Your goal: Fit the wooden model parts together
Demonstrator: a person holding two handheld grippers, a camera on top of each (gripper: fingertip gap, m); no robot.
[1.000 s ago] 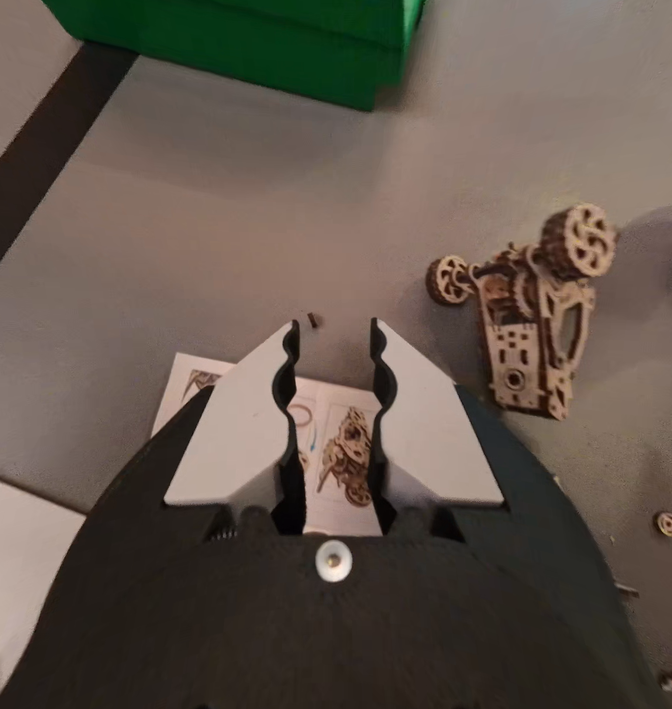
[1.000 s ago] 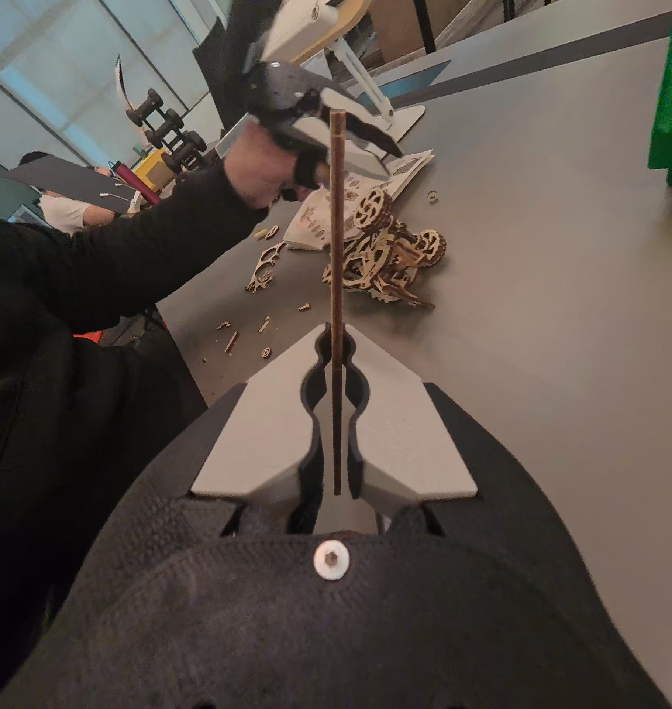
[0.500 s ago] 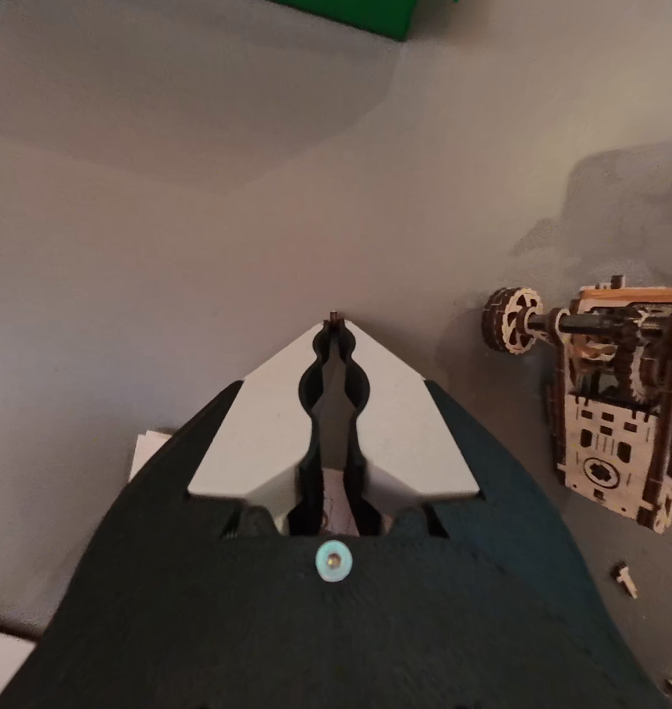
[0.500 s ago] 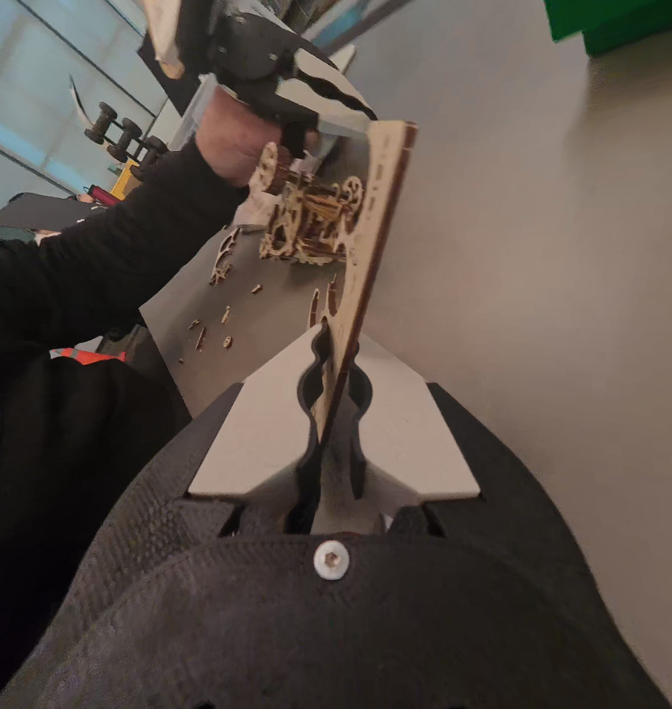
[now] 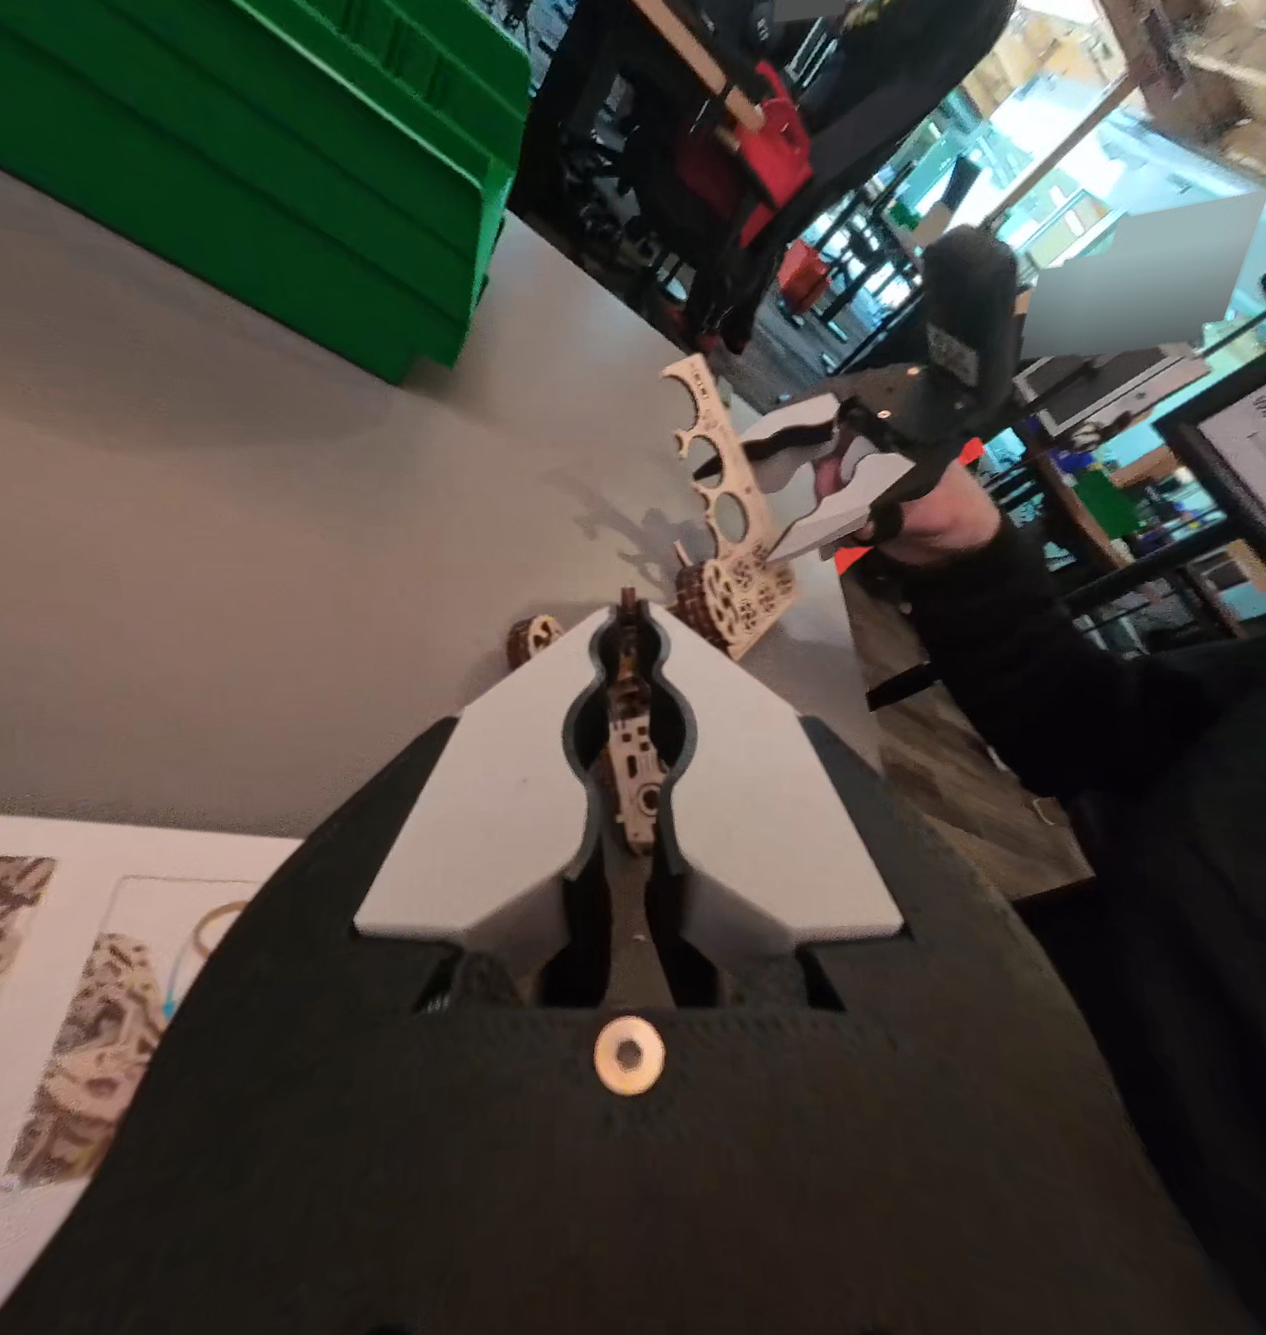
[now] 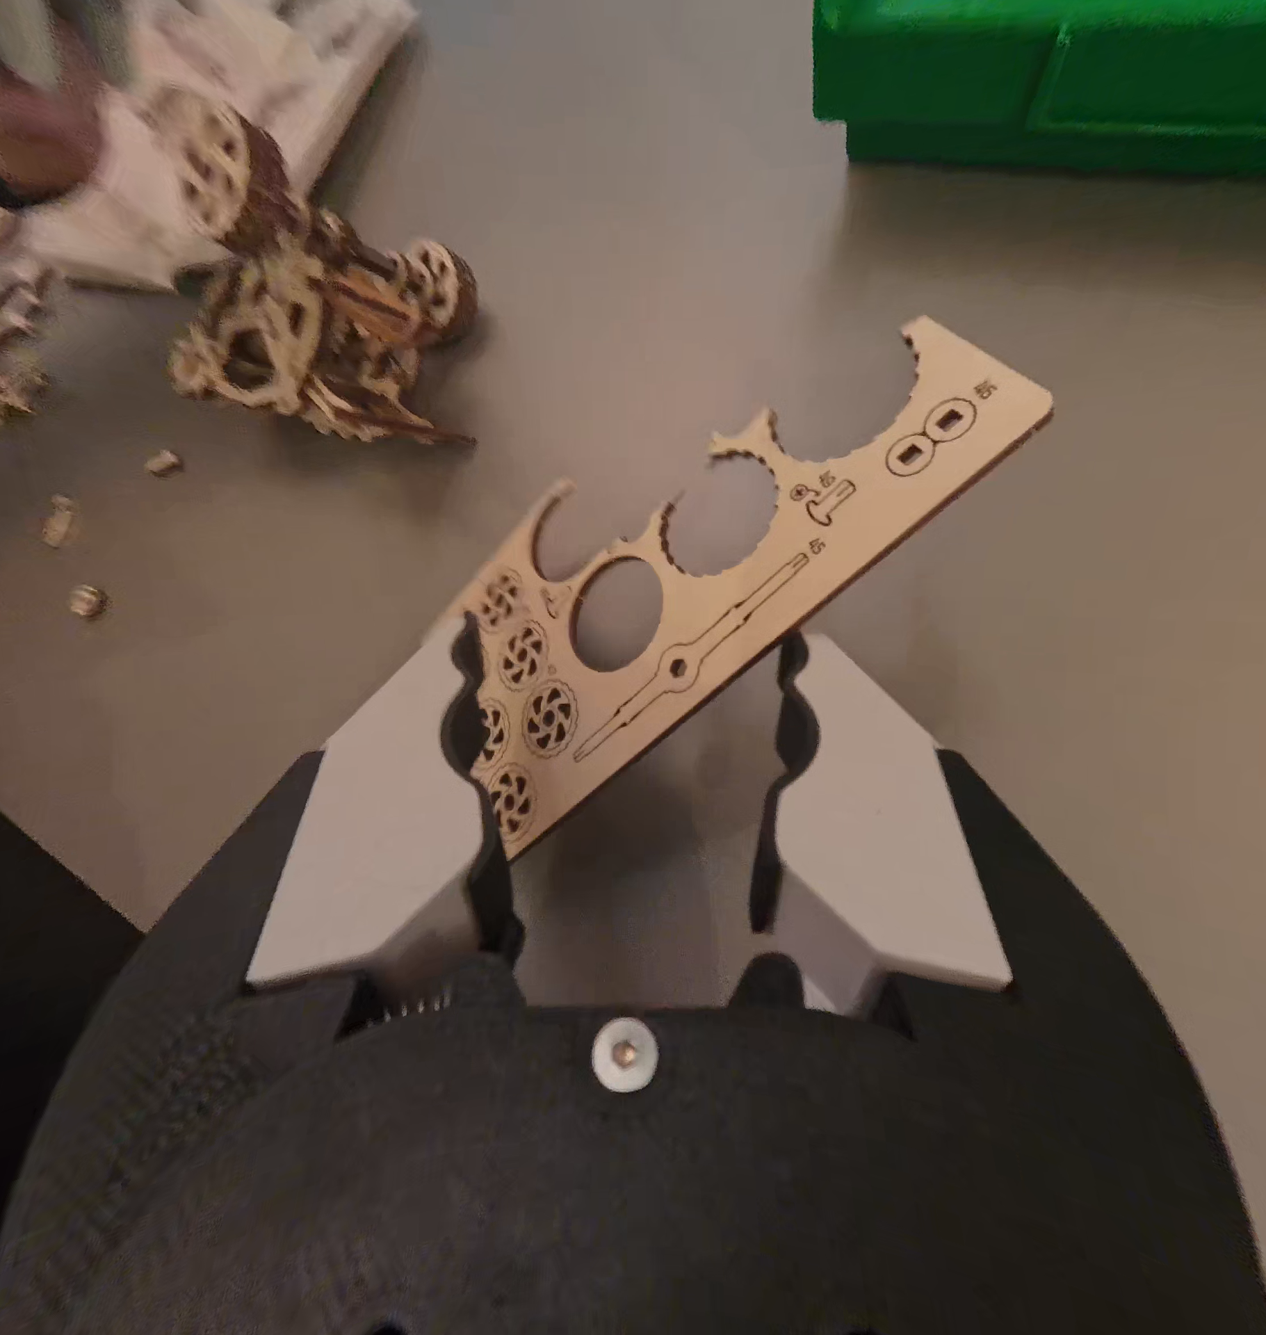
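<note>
Holds left gripper low over the grey table, fingers pressed almost together, pinching a small dark peg right at the tips. Points that gripper at the wooden model, which sits on the table just beyond the tips, wheels up front, more of its body visible through the slot between the fingers. Shows green bin well back on the table and a printed instruction sheet at the near left edge. Holds right gripper in a hand with black sleeve, above the table just past the model. Has right fingers spread wide, with a flat wooden part sheet tilted across the gap, near end against the inner pad of the left-hand finger, far end sticking out past the other fingertip; cannot tell whether the sheet is actually gripped. Carries round cut-out holes and small uncut gear shapes on that sheet. Shows a few loose wooden bits scattered on the table near the model in the right wrist view, that corner blurred.
</note>
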